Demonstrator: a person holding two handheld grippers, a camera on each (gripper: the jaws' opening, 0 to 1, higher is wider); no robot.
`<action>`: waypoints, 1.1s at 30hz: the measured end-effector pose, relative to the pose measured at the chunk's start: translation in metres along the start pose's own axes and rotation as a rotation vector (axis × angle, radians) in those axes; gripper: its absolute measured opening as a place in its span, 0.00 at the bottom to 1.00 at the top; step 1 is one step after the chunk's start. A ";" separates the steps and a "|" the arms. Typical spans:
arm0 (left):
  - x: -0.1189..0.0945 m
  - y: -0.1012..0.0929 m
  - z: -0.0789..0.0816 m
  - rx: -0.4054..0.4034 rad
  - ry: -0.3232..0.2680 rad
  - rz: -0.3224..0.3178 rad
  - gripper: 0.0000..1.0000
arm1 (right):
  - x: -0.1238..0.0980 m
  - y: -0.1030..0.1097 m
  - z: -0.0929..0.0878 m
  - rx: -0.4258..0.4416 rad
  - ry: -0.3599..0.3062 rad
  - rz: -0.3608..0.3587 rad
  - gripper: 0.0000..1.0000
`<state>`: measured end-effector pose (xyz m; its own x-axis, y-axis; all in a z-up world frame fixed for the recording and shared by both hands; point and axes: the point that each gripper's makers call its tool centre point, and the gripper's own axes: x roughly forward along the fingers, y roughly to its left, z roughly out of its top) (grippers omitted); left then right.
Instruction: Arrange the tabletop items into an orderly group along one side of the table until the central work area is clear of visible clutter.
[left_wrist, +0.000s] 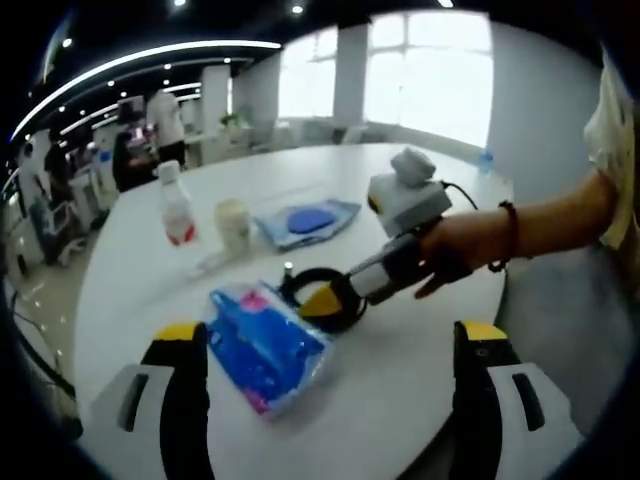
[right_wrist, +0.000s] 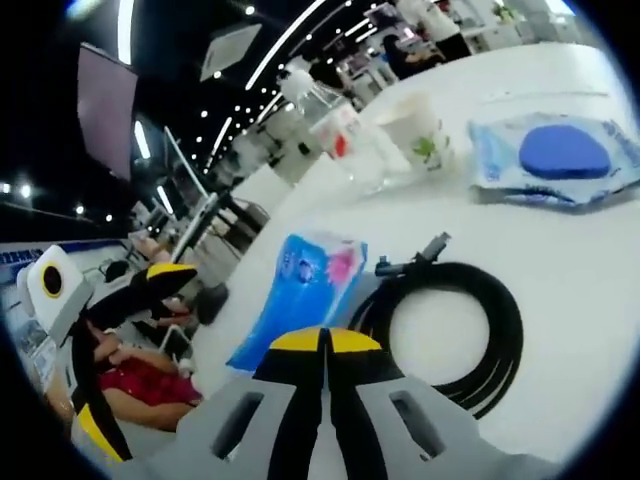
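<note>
No legible text or labels anywhere

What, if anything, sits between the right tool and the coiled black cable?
Nothing visible. The right tool is shut, its tips right at the near edge of the black cable. The blue packet lies beside the coil, off to the side.
</note>
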<state>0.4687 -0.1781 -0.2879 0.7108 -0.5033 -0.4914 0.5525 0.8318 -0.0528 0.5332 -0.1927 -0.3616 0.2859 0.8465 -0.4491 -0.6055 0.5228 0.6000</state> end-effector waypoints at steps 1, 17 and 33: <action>-0.001 0.000 0.001 -0.002 -0.004 0.001 1.00 | -0.001 0.003 0.002 0.001 -0.010 0.011 0.01; 0.000 0.001 0.006 0.006 -0.012 0.008 1.00 | -0.017 0.029 0.024 0.026 -0.064 0.128 0.01; 0.003 -0.001 0.015 0.040 -0.018 -0.002 1.00 | -0.056 0.031 0.039 -0.033 -0.089 0.148 0.01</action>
<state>0.4770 -0.1840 -0.2763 0.7170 -0.5097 -0.4755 0.5710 0.8207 -0.0187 0.5270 -0.2194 -0.2922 0.2559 0.9202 -0.2963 -0.6694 0.3898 0.6324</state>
